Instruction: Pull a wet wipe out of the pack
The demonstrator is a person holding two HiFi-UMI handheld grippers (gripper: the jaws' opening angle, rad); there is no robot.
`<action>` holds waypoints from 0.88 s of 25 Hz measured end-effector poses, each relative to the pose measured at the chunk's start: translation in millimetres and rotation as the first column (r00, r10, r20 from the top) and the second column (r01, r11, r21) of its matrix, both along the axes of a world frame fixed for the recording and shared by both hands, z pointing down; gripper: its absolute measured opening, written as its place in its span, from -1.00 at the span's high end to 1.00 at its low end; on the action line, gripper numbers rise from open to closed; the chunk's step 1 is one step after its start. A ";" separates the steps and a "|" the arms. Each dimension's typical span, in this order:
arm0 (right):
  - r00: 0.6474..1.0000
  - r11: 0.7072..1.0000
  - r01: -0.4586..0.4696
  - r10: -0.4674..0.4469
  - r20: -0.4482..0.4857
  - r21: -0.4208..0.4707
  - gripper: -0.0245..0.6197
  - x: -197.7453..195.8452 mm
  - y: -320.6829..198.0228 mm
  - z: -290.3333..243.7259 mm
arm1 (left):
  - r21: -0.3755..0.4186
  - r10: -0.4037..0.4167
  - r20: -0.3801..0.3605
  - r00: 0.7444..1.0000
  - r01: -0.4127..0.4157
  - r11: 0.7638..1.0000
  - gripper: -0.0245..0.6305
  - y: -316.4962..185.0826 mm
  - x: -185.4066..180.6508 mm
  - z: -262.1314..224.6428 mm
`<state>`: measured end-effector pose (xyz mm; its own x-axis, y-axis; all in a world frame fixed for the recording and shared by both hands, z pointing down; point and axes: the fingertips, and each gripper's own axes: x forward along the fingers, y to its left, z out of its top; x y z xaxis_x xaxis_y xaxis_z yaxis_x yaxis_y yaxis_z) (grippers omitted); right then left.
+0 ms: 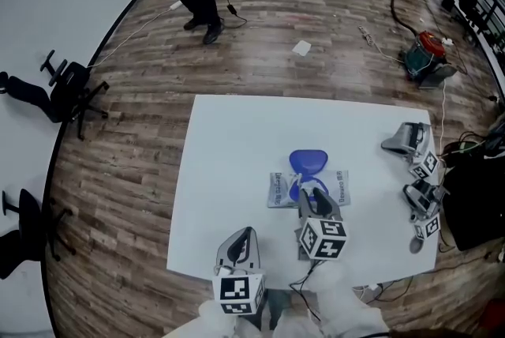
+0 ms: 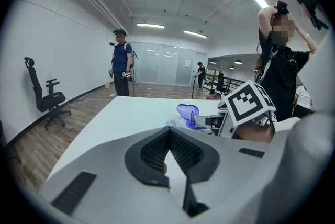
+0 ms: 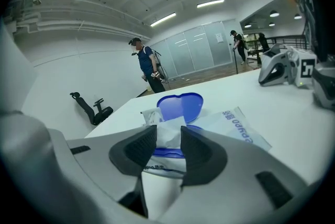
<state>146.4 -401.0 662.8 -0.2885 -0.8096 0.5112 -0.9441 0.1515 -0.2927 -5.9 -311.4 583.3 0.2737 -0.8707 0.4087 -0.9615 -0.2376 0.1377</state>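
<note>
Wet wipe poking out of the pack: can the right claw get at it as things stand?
Probably yes. The right claw has its jaws open on either side of the wet wipe, the blue lid is flipped back behind it, and nothing lies between.

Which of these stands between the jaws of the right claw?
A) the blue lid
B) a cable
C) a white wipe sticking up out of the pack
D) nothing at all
C: in the right gripper view the white wipe rises from the pack between the two dark pads of the right claw, with the blue lid flipped open behind it.
</note>
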 end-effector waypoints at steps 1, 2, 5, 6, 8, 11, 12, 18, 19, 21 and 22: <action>1.000 1.000 0.002 -0.002 -0.001 -0.003 0.45 -0.4 0.0 0.3 | 0.000 -0.002 0.000 1.000 0.002 1.000 0.94 -0.3 -0.6 0.0; 1.000 1.000 0.004 -0.004 -0.003 -0.004 0.46 -0.9 0.1 0.3 | 0.000 -0.003 -0.001 1.000 0.003 1.000 0.94 -0.4 -1.2 0.1; 1.000 1.000 0.010 -0.010 -0.011 -0.003 0.55 -3.3 0.6 -1.2 | -0.003 -0.006 -0.002 1.000 0.006 1.000 0.94 1.0 -2.7 -0.3; 1.000 1.000 0.010 -0.010 -0.013 -0.003 0.57 -4.1 0.6 -1.4 | -0.004 -0.006 -0.001 1.000 0.006 1.000 0.94 1.5 -3.2 -0.5; 1.000 1.000 0.009 -0.009 -0.015 -0.003 0.60 -5.0 0.3 -0.9 | -0.004 -0.008 0.000 1.000 0.008 1.000 0.94 2.0 -4.2 -0.2; 1.000 1.000 0.007 -0.007 -0.019 -0.002 0.63 -5.8 -0.1 0.1 | -0.003 -0.015 0.004 1.000 0.015 1.000 0.94 2.1 -7.5 0.5; 1.000 1.000 0.006 -0.006 -0.021 -0.002 0.65 -6.1 -0.2 0.2 | -0.003 -0.018 0.004 1.000 0.018 1.000 0.94 2.1 -8.8 0.4; 1.000 1.000 0.001 -0.001 -0.029 -0.002 0.73 -7.0 0.3 -0.1 | -0.007 -0.027 0.004 1.000 0.027 1.000 0.94 3.5 -13.3 0.7; 1.000 1.000 -0.001 0.001 -0.030 -0.003 0.74 -6.5 0.7 0.3 | -0.008 -0.026 0.005 1.000 0.026 1.000 0.94 3.9 -13.0 1.1; 0.999 1.000 -0.004 0.004 -0.032 -0.004 0.79 -6.1 1.5 1.1 | -0.009 -0.025 0.005 1.000 0.025 1.000 0.93 4.8 -13.0 1.8; 0.999 1.000 -0.005 0.005 -0.034 -0.005 0.81 -6.3 1.9 1.4 | -0.009 -0.024 0.004 1.000 0.025 1.000 0.93 5.1 -13.2 2.0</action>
<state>140.1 -399.0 664.3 -0.2673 -0.8084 0.5244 -0.9541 0.1458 -0.2615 -19.1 -306.3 585.4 0.2506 -0.8733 0.4177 -0.9676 -0.2127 0.1358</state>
